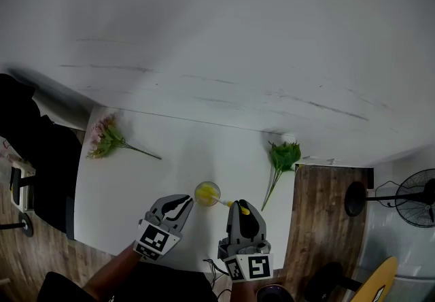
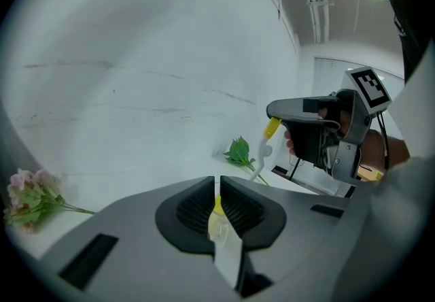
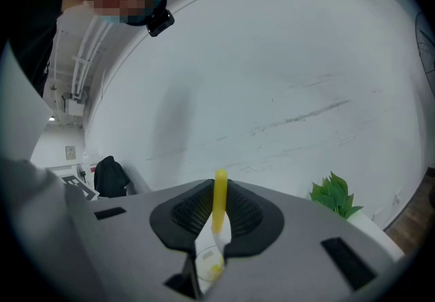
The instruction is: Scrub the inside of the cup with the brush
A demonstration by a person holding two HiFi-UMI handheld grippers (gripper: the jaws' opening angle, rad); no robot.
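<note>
Both grippers are pinching something. The left gripper [image 1: 185,200] is pressing together on the rim of the cup [image 1: 207,193], and the right gripper [image 1: 245,211] is squeezing the yellow handle of the brush [image 1: 231,205]. The brush tip is reaching into the cup above the table [image 1: 136,185], so the scrubbing is probably going on but not yet finished. Pink flowers [image 1: 103,136] and a green sprig [image 1: 284,156] are lying well apart.

White wall [image 1: 238,22] behind a white table [image 1: 136,185] — wood floor [image 1: 326,226] either side, a black fan [image 1: 416,197] at right.
</note>
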